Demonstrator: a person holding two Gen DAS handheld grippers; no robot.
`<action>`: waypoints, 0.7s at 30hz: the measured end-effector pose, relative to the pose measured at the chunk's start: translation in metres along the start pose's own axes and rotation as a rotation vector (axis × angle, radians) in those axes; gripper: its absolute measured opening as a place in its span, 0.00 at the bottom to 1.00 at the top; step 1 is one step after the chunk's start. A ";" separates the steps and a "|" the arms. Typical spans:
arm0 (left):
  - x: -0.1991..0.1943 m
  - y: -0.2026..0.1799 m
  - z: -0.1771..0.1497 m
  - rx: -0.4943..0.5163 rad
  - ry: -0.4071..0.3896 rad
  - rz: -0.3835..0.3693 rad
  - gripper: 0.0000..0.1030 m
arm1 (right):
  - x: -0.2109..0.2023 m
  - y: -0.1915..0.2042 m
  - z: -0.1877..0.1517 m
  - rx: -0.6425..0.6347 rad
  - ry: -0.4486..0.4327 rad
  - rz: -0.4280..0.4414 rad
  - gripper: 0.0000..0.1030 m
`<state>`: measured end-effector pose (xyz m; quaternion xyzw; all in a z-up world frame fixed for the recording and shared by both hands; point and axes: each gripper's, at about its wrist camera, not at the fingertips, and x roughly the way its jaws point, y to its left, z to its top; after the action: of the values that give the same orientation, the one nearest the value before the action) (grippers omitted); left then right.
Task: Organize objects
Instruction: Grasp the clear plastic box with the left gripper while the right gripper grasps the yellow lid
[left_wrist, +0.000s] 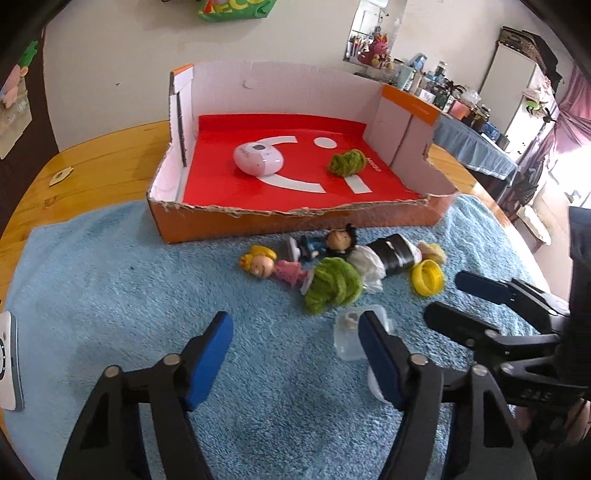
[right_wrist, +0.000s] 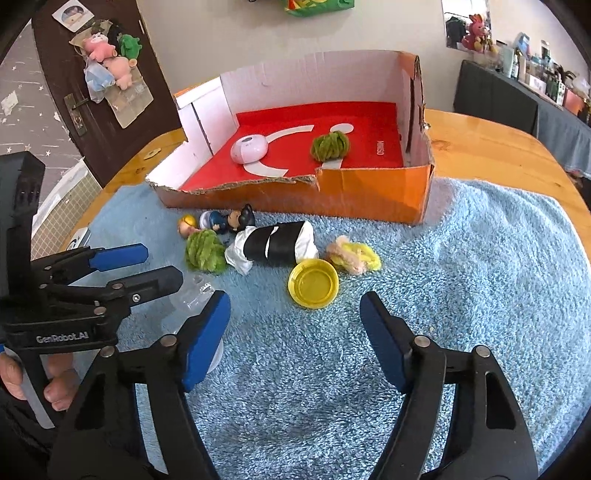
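My left claw (left_wrist: 297, 354) hangs over the blue towel (left_wrist: 110, 288), jaws partly spread and gripping nothing; its right pad (left_wrist: 380, 363) sits just in front of a clear plastic piece (left_wrist: 347, 338), whether touching it I cannot tell. My right claw (right_wrist: 295, 339) is half spread too, empty, only towel between the pads, with the yellow lid (right_wrist: 313, 282) just beyond the gap. Past that lies the heap: a green yarn ball (right_wrist: 206, 251), a black-and-white roll (right_wrist: 275, 243), two small dolls (left_wrist: 295, 254), and a yellow tuft (right_wrist: 354, 254). At the far side sits the orange box (left_wrist: 295, 225), holding a pink gadget (left_wrist: 258, 158) on the left and a second green ball (left_wrist: 347, 162) on the right.
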<state>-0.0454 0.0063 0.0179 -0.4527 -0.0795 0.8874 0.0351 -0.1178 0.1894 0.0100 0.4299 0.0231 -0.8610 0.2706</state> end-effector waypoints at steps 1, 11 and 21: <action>-0.001 -0.001 -0.001 0.004 0.000 -0.007 0.68 | 0.001 0.000 0.000 -0.001 0.002 0.000 0.69; -0.001 -0.026 -0.005 0.057 0.020 -0.061 0.61 | 0.012 -0.004 0.002 -0.015 0.019 -0.010 0.59; 0.013 -0.032 -0.010 0.054 0.048 -0.055 0.42 | 0.021 -0.005 0.009 -0.068 0.014 -0.055 0.48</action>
<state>-0.0452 0.0407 0.0068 -0.4702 -0.0669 0.8769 0.0737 -0.1365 0.1815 -0.0011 0.4256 0.0659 -0.8639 0.2613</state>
